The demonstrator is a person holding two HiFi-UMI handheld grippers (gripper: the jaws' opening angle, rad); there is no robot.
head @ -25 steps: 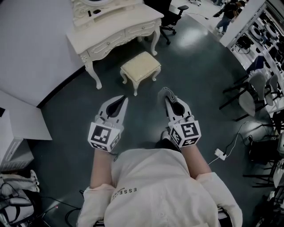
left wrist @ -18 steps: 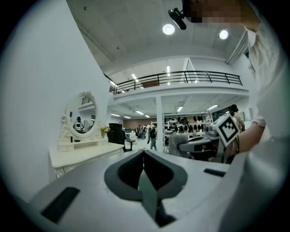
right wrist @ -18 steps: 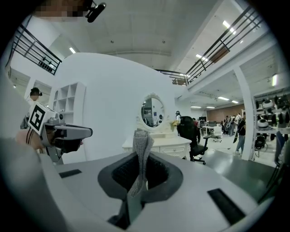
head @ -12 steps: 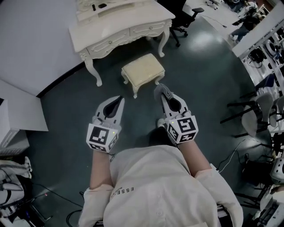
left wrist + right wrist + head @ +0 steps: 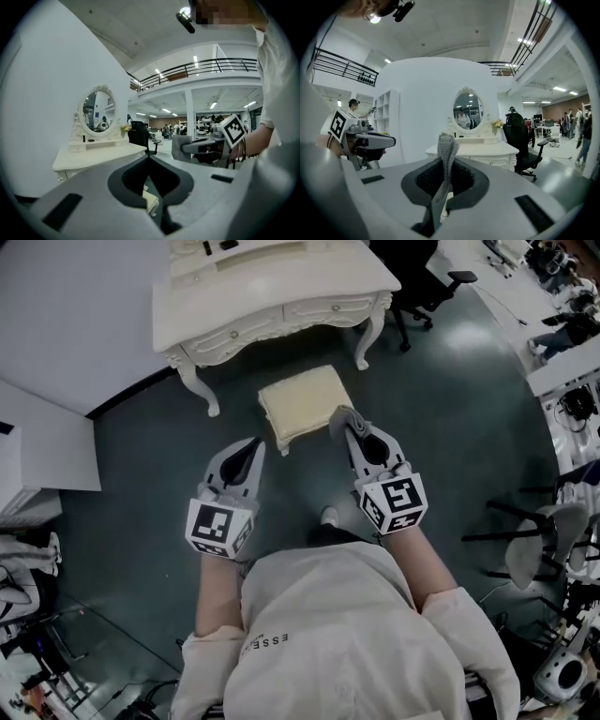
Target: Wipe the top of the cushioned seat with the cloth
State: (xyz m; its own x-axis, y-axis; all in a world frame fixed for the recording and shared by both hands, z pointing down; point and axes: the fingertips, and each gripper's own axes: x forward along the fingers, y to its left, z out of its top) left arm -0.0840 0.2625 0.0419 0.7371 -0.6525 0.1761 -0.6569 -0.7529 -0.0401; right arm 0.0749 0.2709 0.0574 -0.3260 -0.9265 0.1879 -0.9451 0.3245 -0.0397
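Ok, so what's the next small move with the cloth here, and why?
Probably lower the right tool forward onto the cushioned seat. Its jaws are shut on the grey cloth, which sits above the seat's near corner in the head view, seemingly not yet touching it.

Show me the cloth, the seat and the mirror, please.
cloth [image 5: 446, 157]: right gripper view, middle of the upright knitted fold.
seat [image 5: 298, 401]: head view, middle of the cushion top.
mirror [image 5: 95, 111]: left gripper view, centre of the glass.
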